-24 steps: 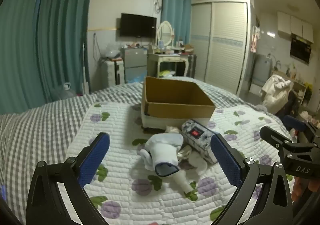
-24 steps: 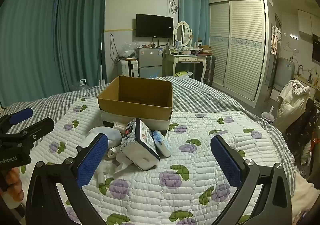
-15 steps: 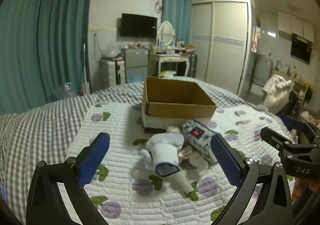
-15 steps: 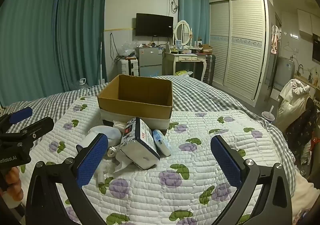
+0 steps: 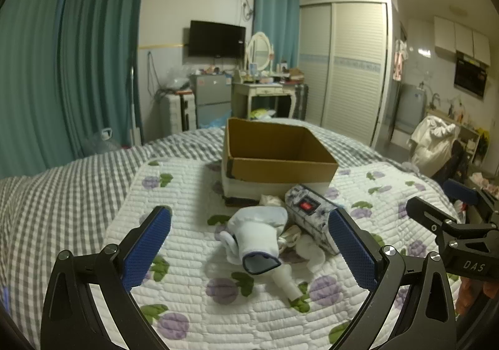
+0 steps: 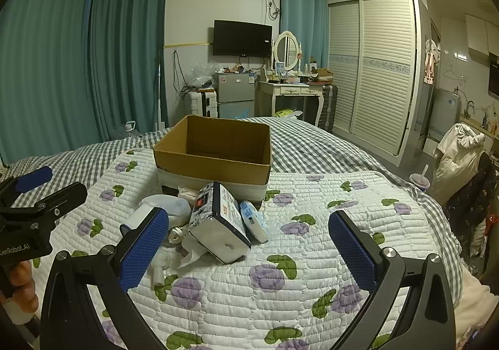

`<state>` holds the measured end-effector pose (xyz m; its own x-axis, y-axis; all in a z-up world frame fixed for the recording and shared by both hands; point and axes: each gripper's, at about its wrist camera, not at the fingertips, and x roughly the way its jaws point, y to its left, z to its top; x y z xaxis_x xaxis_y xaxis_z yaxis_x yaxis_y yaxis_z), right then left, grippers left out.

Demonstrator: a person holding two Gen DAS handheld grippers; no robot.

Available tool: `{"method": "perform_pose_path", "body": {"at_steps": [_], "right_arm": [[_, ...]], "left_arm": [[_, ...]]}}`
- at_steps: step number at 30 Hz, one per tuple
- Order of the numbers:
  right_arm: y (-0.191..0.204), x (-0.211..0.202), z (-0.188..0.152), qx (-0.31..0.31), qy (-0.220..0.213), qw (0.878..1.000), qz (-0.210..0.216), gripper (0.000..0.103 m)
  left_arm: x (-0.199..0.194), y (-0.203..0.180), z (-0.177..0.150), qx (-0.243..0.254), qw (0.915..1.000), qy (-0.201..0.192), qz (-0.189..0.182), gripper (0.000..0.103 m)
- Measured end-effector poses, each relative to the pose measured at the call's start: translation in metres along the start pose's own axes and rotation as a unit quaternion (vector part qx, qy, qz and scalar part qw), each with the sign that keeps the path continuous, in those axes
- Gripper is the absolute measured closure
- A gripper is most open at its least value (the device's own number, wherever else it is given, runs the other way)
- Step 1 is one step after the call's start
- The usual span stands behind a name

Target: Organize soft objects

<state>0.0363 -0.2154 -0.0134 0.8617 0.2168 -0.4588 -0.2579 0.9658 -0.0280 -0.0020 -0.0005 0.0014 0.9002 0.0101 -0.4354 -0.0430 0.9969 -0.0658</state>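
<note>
A pile of soft items lies on the quilted bed in front of an open cardboard box (image 5: 274, 156) (image 6: 215, 150). The pile holds a white and light-blue sock bundle (image 5: 255, 234) (image 6: 165, 206), a floral tissue pack (image 5: 312, 213) (image 6: 218, 222), a small blue-white packet (image 6: 254, 220) and white socks (image 5: 308, 251). My left gripper (image 5: 249, 244) is open and empty, hovering just short of the sock bundle. My right gripper (image 6: 248, 244) is open and empty, hovering near the tissue pack. Each gripper shows at the edge of the other's view.
The flower-print quilt (image 6: 312, 256) covers a grey checked bedspread (image 5: 62, 181). Beyond the bed stand a small fridge (image 6: 235, 97), a dressing table (image 6: 293, 94), a wardrobe (image 6: 374, 69) and teal curtains (image 5: 62, 69). A chair with clothes (image 6: 461, 160) is at the right.
Both grippers stay open. The left wrist view has shifted very slightly; the pile and box have not moved.
</note>
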Motion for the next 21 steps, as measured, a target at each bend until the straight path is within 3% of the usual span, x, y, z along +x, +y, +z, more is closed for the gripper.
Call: {"method": "perform_pose_path", "body": {"at_steps": [21], "right_arm": [[0.0011,0.0039,0.0023,-0.001,0.004,1.0,0.002,0.0]], "left_arm": [[0.0029,0.0019,-0.003,-0.003,1.0,0.002,0.003,0.0]]}}
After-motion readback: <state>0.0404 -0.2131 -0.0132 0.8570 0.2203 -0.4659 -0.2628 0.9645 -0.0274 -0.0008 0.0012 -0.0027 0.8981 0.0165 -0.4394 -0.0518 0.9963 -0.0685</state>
